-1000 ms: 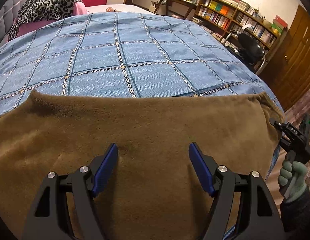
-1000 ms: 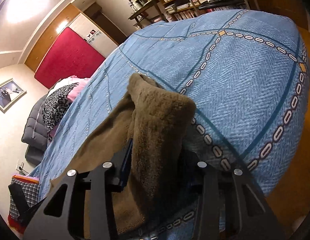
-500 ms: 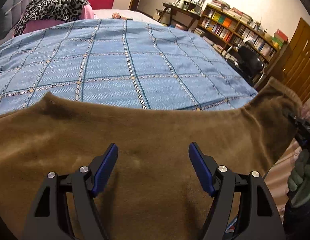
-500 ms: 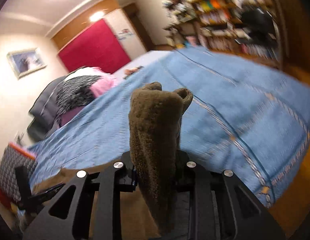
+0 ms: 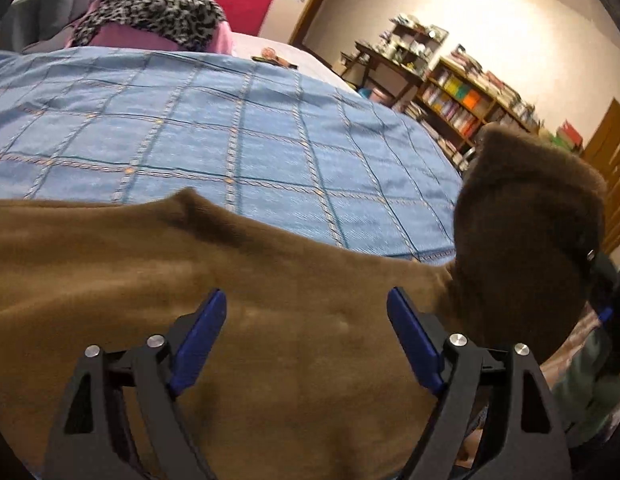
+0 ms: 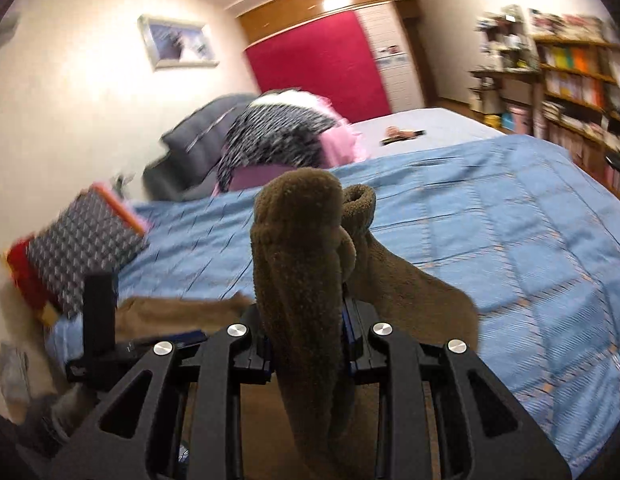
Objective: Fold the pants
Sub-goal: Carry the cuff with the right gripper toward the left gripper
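Brown pants (image 5: 238,300) spread over lower frame, on blue bedspread (image 5: 238,132). Right gripper (image 6: 308,344) jaws clamped on raised pants end, frame centre. Left gripper (image 5: 306,340) jaws apart above cloth, holding nothing. Fold only beginning; most folding remains.

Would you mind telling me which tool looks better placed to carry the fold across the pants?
The right tool, probably. It is shut on a raised end of the brown pants, ready to carry over. The left tool is open, holding nothing, above the flat fabric.
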Tool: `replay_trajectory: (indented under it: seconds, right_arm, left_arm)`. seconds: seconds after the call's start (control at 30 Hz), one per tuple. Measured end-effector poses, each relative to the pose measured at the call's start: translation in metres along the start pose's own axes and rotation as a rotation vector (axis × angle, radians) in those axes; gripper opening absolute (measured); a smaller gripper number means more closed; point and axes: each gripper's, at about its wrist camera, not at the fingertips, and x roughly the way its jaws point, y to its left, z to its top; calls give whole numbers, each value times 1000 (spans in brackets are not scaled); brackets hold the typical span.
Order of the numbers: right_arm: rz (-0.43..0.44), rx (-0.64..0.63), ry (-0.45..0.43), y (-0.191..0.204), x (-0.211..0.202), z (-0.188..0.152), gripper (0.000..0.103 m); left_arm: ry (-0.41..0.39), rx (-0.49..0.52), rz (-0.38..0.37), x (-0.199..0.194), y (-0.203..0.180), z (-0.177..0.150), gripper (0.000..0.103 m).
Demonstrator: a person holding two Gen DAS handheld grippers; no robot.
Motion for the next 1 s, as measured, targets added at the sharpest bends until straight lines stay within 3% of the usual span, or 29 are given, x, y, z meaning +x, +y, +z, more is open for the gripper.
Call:
replay_trajectory:
  seconds: [0.23,0.43,0.53,0.63,0.77,0.9,1.0]
  right_arm:
    - [34,-176,122,71,63,-27,26]
    - [6,-304,230,99,104,-64,26]
    - [23,-340,278,104,115,-75,34]
    - [90,-350,322,105,117,-83,42]
    - [243,-299,389,103,116,-90,56]
    - [345,-280,401,107,108,-91,57]
    - [441,-238,467,106,111,-97,58]
  left_arm:
    - [-32,-77,17,-24,44,-2,82]
    - [-53,-151,11,-42,77,-7,82]
    - [-56,-173,12,-45,88,-8,82]
    - [-50,-191,6,-45,94,-9,82]
    - [-37,-187,-9,-43,92,-11,82]
    - [-7,-192,-48,-37,87,-12,82]
    - [23,-202,-76,-32,83,-12,82]
